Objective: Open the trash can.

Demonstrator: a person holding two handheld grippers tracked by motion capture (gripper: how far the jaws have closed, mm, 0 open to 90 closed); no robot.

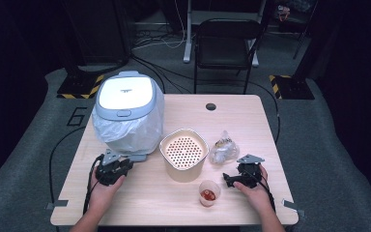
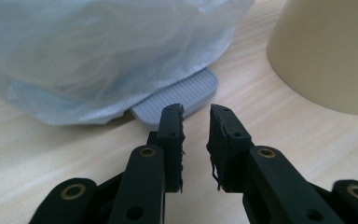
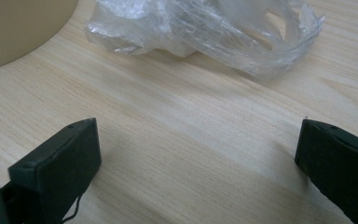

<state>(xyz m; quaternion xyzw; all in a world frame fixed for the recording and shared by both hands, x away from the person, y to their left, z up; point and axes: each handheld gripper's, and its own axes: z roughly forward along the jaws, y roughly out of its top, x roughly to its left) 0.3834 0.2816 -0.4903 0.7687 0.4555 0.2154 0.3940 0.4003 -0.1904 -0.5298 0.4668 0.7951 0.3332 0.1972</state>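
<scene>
**Grippers poised over a table of kitchen scraps**

A lidded bin (image 1: 128,113) lined with a plastic liner (image 2: 102,56) stands at the table's far left, a strainer pot (image 1: 184,153) beside it, a crumpled bag (image 3: 205,32) and small cup (image 1: 209,193) to the right. The left gripper (image 2: 196,140) rests near the bin's pedal (image 2: 182,95), jaws slightly parted, empty. The right gripper (image 3: 196,158) gapes wide just short of the bag; a clean pick likely needs a low, centred approach

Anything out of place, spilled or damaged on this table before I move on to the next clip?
Nothing is spilled or tipped. The bin stands upright with its lid shut and its liner draped outside. The one oddity: the left gripper pads look frayed, with threads hanging from their inner edges.
</scene>
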